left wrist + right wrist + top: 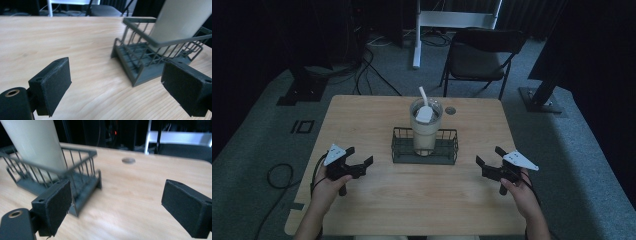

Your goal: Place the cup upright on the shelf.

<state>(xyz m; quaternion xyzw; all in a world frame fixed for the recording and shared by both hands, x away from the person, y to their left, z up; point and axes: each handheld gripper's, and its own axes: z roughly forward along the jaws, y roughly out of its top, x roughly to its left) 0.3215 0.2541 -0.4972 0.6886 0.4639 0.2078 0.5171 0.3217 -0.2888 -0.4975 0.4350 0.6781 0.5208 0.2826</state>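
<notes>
High view: left gripper (360,160) and right gripper (488,156) both wide and empty, flanking the wire basket (399,148) at table centre, tumbler (425,127) upright inside it. Left gripper view: jaws wide, basket (140,37) ahead-right. Right gripper view: jaws wide, basket (77,153) ahead-left; likely best to steady the basket before lifting the tumbler (35,142).

Table (362,120) was pale matt wood grain, basket (398,148) dark matt wire, tumbler (424,135) smooth, possibly plastic, pads (53,82) rough black
</notes>
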